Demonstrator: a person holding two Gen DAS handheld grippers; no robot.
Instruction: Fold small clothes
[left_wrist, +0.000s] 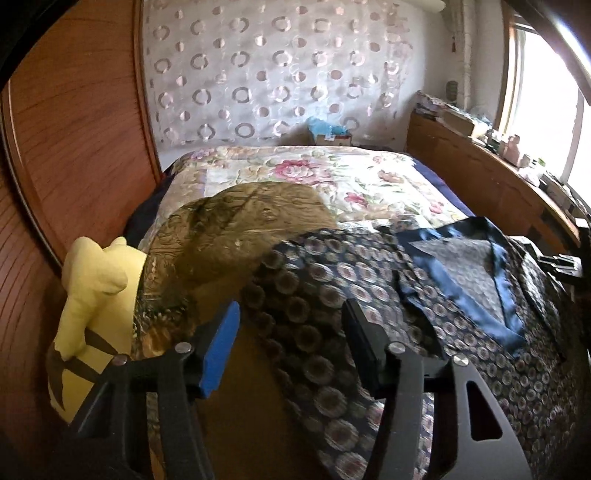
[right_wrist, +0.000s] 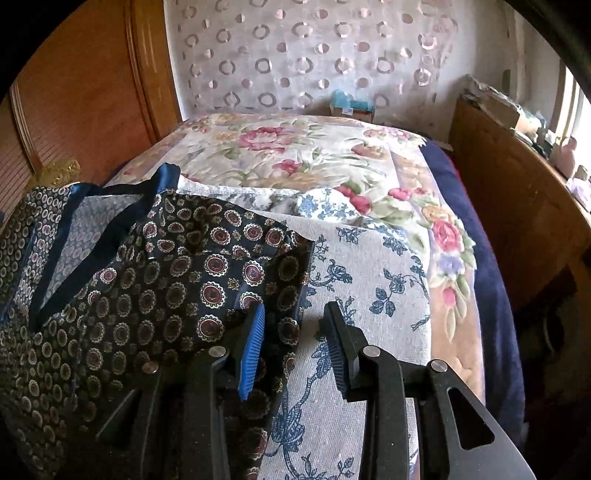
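A dark navy garment with round medallion print and blue satin trim lies spread on the bed, seen in the left wrist view (left_wrist: 461, 332) and the right wrist view (right_wrist: 155, 280). My left gripper (left_wrist: 291, 321) is open and empty, hovering over the garment's left part. My right gripper (right_wrist: 295, 325) is open and empty at the garment's right edge, where it meets a white cloth with blue flower print (right_wrist: 369, 273). Its left finger (right_wrist: 253, 347) stands over the dark fabric.
A gold-brown cushion (left_wrist: 236, 236) and a yellow plush toy (left_wrist: 96, 295) lie left of the garment. A floral bedspread (right_wrist: 295, 155) covers the bed. A wooden wardrobe (left_wrist: 74, 147) stands at left and a wooden headboard shelf (left_wrist: 498, 177) with clutter at right.
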